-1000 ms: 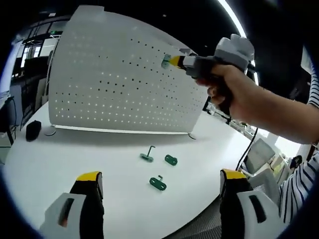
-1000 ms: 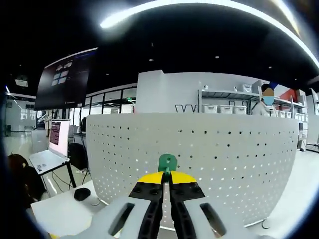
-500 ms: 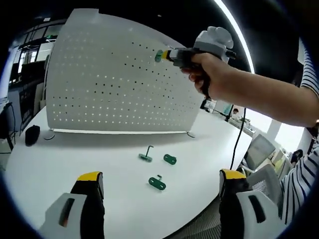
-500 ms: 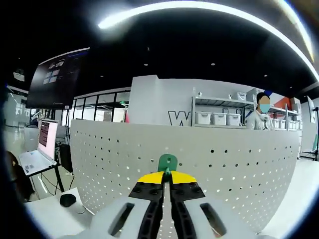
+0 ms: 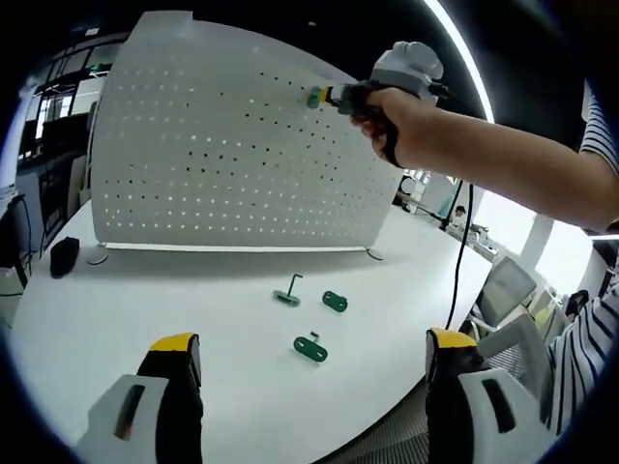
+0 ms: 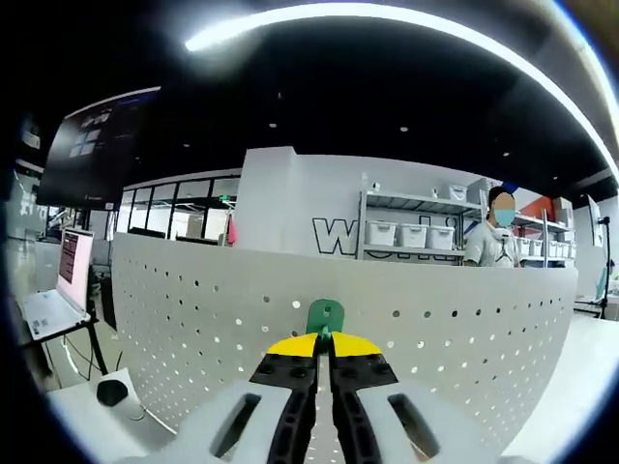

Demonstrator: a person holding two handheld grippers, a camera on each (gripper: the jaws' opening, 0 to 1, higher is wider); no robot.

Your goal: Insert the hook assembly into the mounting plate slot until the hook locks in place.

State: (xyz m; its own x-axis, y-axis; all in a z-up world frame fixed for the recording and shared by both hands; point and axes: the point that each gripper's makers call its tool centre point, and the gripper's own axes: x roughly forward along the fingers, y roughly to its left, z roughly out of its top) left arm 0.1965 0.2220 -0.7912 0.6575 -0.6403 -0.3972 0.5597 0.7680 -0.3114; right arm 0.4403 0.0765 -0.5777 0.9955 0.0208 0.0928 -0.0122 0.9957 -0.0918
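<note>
your right gripper (image 6: 325, 340) is clamped on the green hook (image 6: 325, 315), held right up against the upper holes of the pegboard (image 5: 222, 145) straight ahead; left gripper (image 5: 314, 353) hangs wide open over the table (image 5: 116, 300), three spare hooks (image 5: 311, 348) below

Left gripper (image 5: 308, 372): jaws spread wide, bare white table (image 5: 116, 304) right ahead, free path. Beyond gap, three small green hook pieces (image 5: 311, 348) lie loose, close together; room around them. Farther ahead, upright perforated panel (image 5: 232, 155) blocks way across table. Black mouse (image 5: 64, 254) far left, near panel foot.

Right gripper (image 6: 324, 340): jaws closed on green hook (image 6: 325, 315), panel close ahead; open air above its top edge.
</note>
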